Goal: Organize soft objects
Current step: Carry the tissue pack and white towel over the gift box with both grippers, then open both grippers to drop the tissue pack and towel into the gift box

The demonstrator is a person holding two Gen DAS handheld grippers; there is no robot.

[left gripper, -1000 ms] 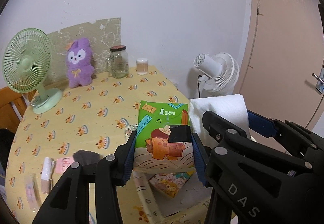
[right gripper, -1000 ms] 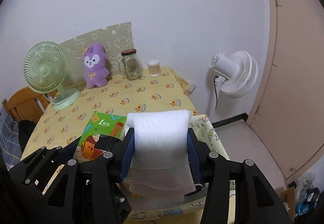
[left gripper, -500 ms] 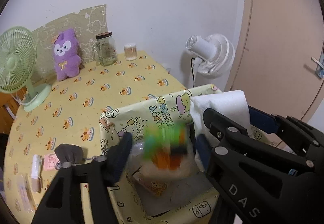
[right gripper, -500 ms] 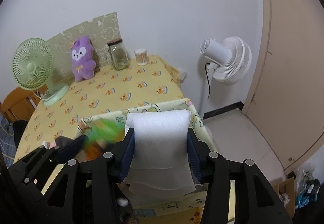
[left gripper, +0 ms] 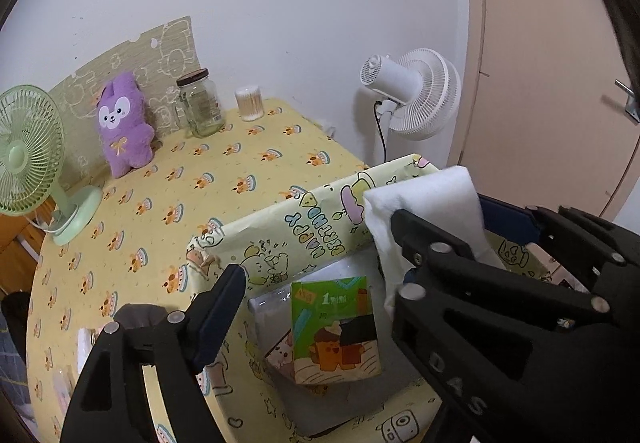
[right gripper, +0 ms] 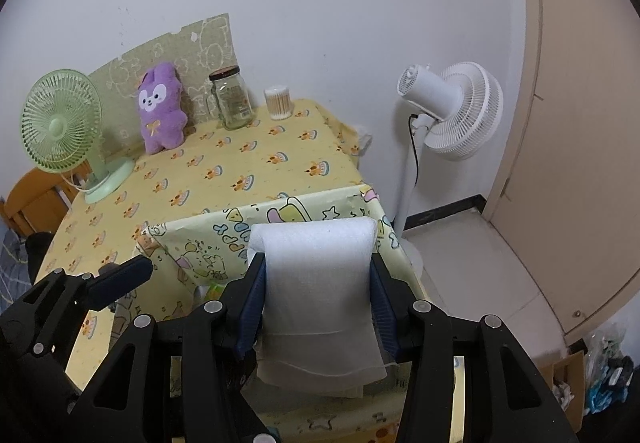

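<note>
A: Left gripper, lower half of left wrist frame: jaws apart, just been opening, nothing pressed between. Green tissue pack lying loose on floor of cartoon-print box, lower centre.

B: Right gripper, bottom centre of right wrist frame: clamped on white folded cloth, blue pads pressing both sides, above box's near corner.

A: Background, upper left: purple plush upright against wall, glass jar beside. Green fan at far left edge.
</note>
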